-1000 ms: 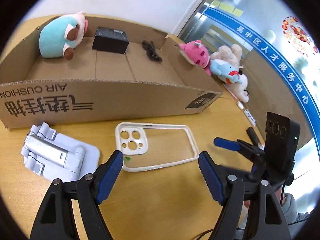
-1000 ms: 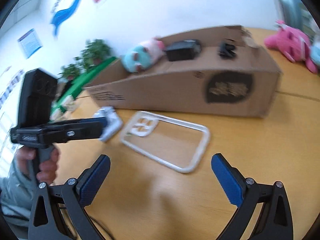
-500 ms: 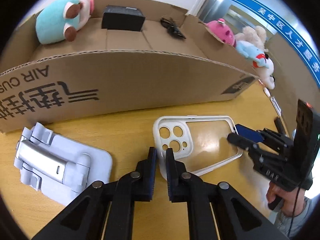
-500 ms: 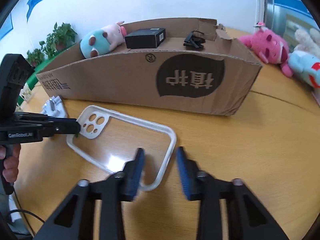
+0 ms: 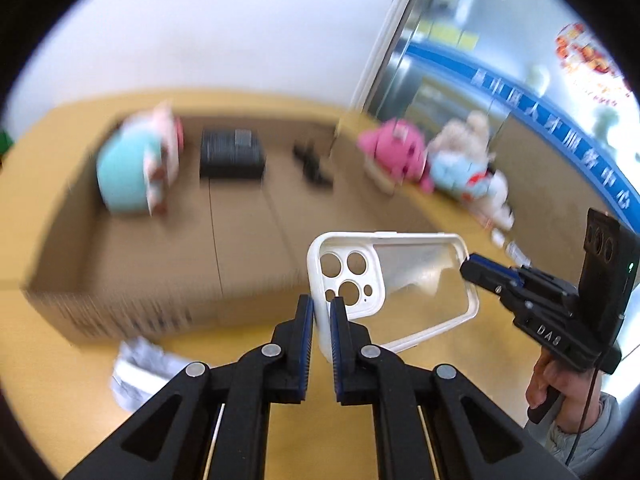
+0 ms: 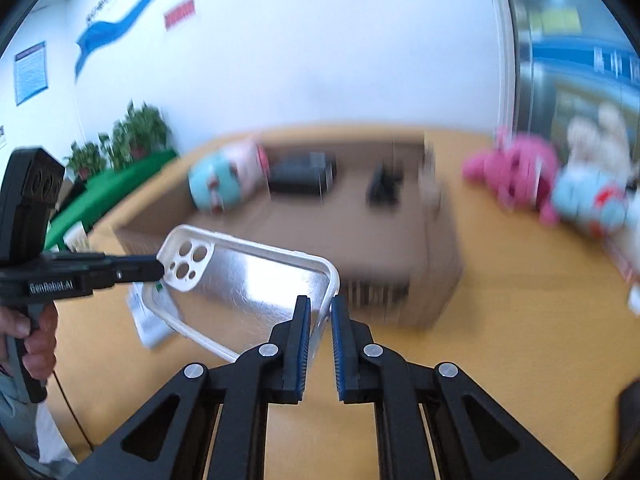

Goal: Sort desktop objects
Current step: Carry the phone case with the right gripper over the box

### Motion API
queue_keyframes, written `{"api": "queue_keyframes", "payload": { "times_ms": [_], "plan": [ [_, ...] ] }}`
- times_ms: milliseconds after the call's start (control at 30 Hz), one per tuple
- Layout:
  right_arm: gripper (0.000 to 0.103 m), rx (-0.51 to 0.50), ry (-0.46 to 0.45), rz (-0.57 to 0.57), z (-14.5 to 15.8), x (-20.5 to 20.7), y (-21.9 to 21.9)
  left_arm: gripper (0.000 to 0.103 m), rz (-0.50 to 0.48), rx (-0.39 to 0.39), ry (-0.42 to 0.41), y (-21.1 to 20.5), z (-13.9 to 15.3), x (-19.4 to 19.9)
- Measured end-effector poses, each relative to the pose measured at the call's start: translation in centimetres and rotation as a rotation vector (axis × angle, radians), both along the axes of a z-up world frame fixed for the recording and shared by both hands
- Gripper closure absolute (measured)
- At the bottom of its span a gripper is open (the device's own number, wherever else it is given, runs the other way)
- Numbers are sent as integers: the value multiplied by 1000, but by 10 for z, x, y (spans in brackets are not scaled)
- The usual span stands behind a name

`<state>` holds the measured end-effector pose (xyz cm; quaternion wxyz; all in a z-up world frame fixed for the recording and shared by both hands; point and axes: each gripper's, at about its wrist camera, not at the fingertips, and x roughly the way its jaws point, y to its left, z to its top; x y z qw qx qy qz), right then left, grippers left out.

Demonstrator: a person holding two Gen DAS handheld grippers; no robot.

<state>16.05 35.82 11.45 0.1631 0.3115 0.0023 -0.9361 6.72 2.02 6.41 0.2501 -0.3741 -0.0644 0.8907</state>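
Two grippers (left gripper (image 5: 321, 322) reading "GenRobot.AI", right gripper (image 6: 320, 320)) pinching phone case (image 5: 404, 280)

cardboard box (image 5: 168, 248) and the plush toys (image 5: 452, 164) all motion-smeared, white thing (image 5: 140, 364) on the table too blurry to name, box print unreadable

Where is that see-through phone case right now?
The phone case is up off the table, pinched at its camera end by the left claw and at the other end by the right claw, in front of the cardboard box.
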Motion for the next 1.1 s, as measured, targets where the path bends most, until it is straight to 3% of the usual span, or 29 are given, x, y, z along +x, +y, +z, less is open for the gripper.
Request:
{"api": "queue_keyframes", "payload": {
  "times_ms": [200,367,467,800,900,1100],
  "plan": [
    [93,35,190,61,69,-15,-35,95,80,26,155,-37,58,-14],
    [93,-38,172,142,71,-54,-75,95,164,-9,153,-76,68,-39],
    [93,-76,116,164,48,-84,-99,96,203,-59,97,-93,52,-62],
    [93,-154,-230,155,-50,-173,-143,95,279,-264,-195,-115,-40,-140],
    [93,-127,-339,162,-72,-185,-151,96,297,-305,-235,-117,-54,-140],
    [93,-96,-454,165,-94,-189,-160,95,290,-432,-264,-108,-61,-136]
  ]
}}
